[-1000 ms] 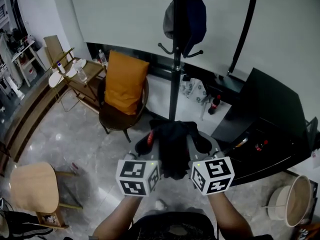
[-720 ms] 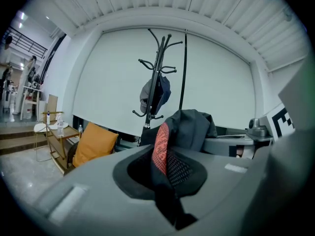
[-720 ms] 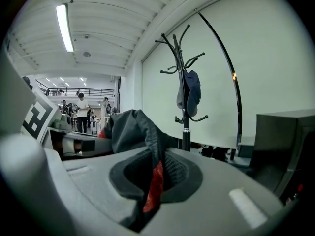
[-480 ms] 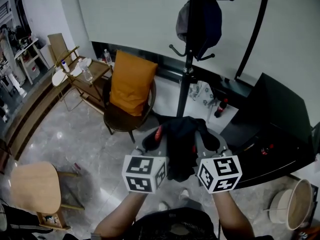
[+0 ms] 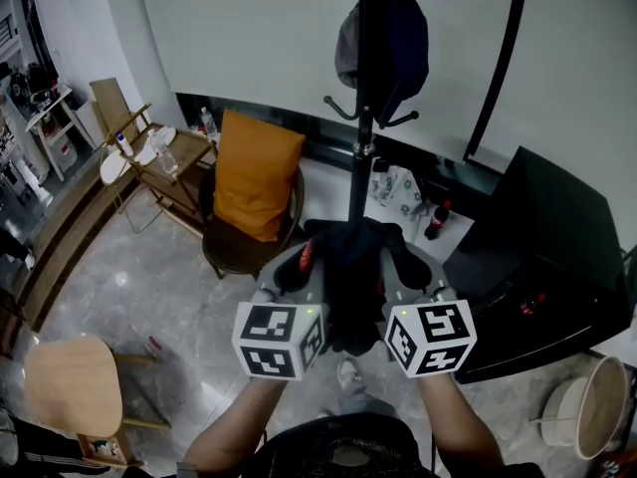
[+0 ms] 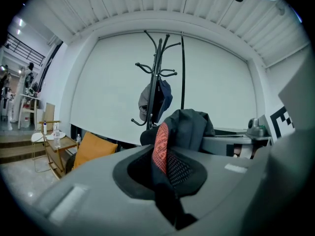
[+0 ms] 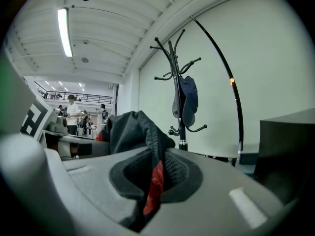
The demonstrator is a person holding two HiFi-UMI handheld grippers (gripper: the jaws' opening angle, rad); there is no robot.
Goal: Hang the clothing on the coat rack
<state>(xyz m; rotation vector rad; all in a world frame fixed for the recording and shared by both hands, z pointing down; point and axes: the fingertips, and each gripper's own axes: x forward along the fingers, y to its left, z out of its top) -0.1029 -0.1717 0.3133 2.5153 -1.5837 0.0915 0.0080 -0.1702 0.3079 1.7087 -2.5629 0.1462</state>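
A dark garment with a red lining (image 5: 353,277) hangs bunched between my two grippers, held at chest height in front of the black coat rack (image 5: 360,118). My left gripper (image 5: 304,267) is shut on its left part (image 6: 170,151). My right gripper (image 5: 398,265) is shut on its right part (image 7: 147,156). A dark blue and grey garment (image 5: 383,43) hangs from an upper hook of the rack (image 6: 157,82), which also shows in the right gripper view (image 7: 181,97). Lower hooks (image 5: 333,110) stick out bare.
An orange-cushioned chair (image 5: 249,182) stands left of the rack. A wooden side table with bottles (image 5: 149,157) is further left, and a round stool (image 5: 65,386) is near left. A black cabinet (image 5: 537,257) sits right, with a curved lamp pole (image 5: 503,58) and a basket (image 5: 587,401).
Both grippers with the garment have risen slightly and come nearer the rack's pole. The view has shifted a little; the grip on the cloth is unchanged.
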